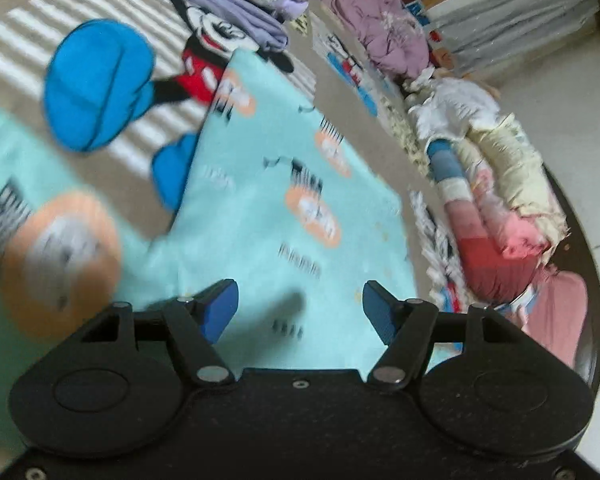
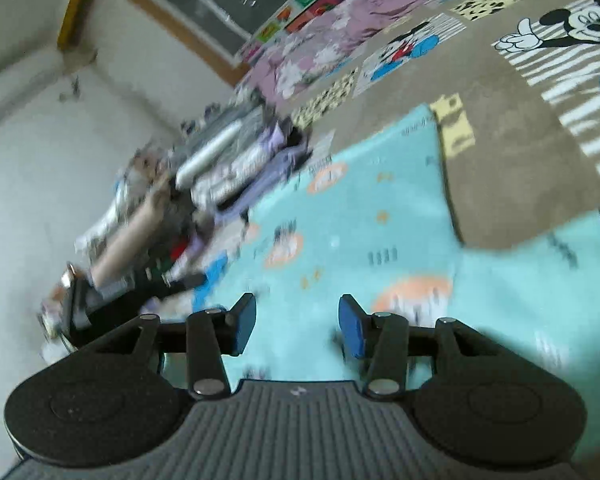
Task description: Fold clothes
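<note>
brown cartoon-mouse bedding (image 1: 28,64) covers the work surface, with piles of clothes (image 1: 496,184) along its edge. a mint printed garment (image 1: 284,184) lies spread on it, two long sections parting in a v, so likely trousers. left gripper (image 1: 300,312) hovers low over the cloth, fingers wide apart, holding nothing; right gripper (image 2: 298,324) hangs over another part, likewise parted and empty. both views are blurred. whether this cloth is being laid out or already part folded, i cannot tell. any pinch should take the hem edge only, with both grippers kept level.
</note>
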The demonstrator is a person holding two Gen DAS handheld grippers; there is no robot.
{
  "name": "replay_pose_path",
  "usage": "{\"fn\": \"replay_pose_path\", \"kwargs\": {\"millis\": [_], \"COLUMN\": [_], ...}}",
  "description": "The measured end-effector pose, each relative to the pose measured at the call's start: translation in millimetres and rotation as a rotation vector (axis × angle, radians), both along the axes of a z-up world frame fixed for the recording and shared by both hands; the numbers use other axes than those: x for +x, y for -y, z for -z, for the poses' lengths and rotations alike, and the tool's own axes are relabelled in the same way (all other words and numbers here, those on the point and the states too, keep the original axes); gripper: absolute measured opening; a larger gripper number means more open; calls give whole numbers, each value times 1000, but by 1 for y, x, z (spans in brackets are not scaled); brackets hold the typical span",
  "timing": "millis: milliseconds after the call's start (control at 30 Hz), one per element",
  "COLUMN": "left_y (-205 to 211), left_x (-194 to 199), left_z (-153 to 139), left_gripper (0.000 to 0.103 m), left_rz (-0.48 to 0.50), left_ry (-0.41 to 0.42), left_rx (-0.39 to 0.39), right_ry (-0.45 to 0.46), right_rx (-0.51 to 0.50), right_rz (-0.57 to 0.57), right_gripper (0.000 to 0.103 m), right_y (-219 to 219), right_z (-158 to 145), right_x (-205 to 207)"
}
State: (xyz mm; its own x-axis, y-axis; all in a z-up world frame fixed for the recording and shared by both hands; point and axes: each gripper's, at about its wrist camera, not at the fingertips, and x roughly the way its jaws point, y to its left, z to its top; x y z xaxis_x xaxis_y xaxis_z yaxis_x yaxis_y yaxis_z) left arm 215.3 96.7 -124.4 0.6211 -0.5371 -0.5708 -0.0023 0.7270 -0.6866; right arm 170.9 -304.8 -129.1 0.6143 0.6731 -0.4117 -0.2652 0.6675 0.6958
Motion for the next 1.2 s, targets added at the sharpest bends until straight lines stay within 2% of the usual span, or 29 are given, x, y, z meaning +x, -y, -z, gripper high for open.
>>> {"fn": "replay_pose_path", "kwargs": {"millis": [100, 200, 233, 400, 533, 633, 767, 833, 967, 1100, 1200], "left_y": [10, 25, 35, 79, 120, 151, 183, 193, 205, 211, 214], "left_x": [-22, -44, -52, -91, -114, -121, -123, -122, -118, -115, -116], "left_z": [-4, -10, -14, -38, -48, -41, -24, -17, -9, -2, 1], "left_gripper": [70, 70, 70, 70, 70, 70, 70, 70, 68, 34, 22], "left_rz": [6, 30, 57, 222, 387, 500, 626, 661, 690, 704, 700], "left_ry": [13, 52, 87, 298, 423, 453, 468, 468, 470, 472, 491], "left_rx": [63, 161, 202, 304, 385, 483, 650, 714, 788, 891, 934], "right_ry": [-1, 25, 33, 49, 15, 28, 12, 12, 23, 12, 10], "right_rx": [-54, -29, -8, 127, 150, 157, 112, 77, 28, 57, 55], "right_rz": [11, 68, 91, 228, 268, 234, 178, 150, 117, 136, 137], "right_gripper": [48, 49, 49, 51, 51, 51, 51, 51, 50, 49, 49], "right_y": [-1, 11, 17, 47, 61, 65, 54, 45, 32, 32, 31], "right_z": [7, 10, 13, 36, 43, 41, 44, 45, 46, 51, 51], "right_x": [-26, -53, -60, -101, -111, -115, -116, -115, -113, -110, -109]}}
